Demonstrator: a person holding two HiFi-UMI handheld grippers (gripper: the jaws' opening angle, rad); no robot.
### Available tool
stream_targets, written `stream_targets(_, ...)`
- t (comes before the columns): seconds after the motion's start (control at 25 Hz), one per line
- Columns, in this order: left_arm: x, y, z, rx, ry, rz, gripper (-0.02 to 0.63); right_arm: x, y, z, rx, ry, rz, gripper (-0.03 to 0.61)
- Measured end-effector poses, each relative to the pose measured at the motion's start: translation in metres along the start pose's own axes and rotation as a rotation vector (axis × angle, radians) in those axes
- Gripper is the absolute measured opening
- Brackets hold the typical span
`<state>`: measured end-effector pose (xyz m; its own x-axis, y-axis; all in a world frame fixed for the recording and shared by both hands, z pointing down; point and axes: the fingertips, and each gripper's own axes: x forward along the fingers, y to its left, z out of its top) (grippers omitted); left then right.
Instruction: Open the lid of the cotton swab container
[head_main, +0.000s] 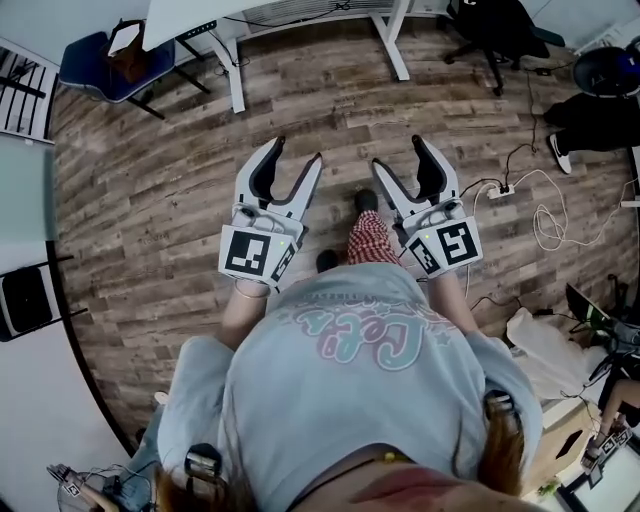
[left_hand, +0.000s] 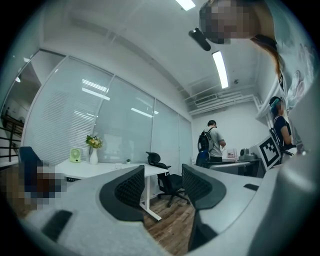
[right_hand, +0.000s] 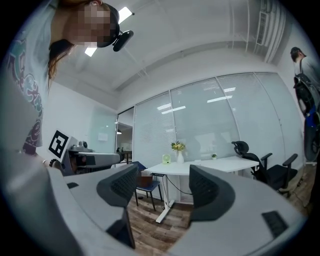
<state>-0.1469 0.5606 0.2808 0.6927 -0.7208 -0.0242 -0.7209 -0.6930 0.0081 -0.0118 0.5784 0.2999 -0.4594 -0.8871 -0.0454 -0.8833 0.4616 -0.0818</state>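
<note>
The task is not yet under way: the cotton swab container shows in none of the 3 views, so its place cannot be told. The person (head_main: 340, 380) stands on a wooden floor (head_main: 150, 200), holding the left gripper (head_main: 298, 150) and the right gripper (head_main: 397, 150) level, side by side, each with its 2 jaws apart and empty. A white desk (right_hand: 200, 166) stands ahead. The next move probably calls for finding the container, then steadying it with 1 gripper while the other lifts the lid
</note>
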Motion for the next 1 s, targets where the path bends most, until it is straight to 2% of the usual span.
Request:
stream_targets(0.16, 0.027, 0.014, 0.001, 0.012, -0.008, 0.035, 0.206, 0.023, -0.027, -0.008, -0.008, 0.018, 0.028, 0.304)
stream_targets(0.48, 0.101, 0.055, -0.006, 0.015, 0.01, 0.1, 0.206, 0.094, -0.088, 0.007, -0.02, 0.001, 0.084, 0.304)
stream_targets(1.0, 0.191, 0.097, -0.008, 0.004, 0.035, 0.199, 0.206, 0.176, -0.164, 0.007, -0.018, 0.059, 0.142, 0.304)
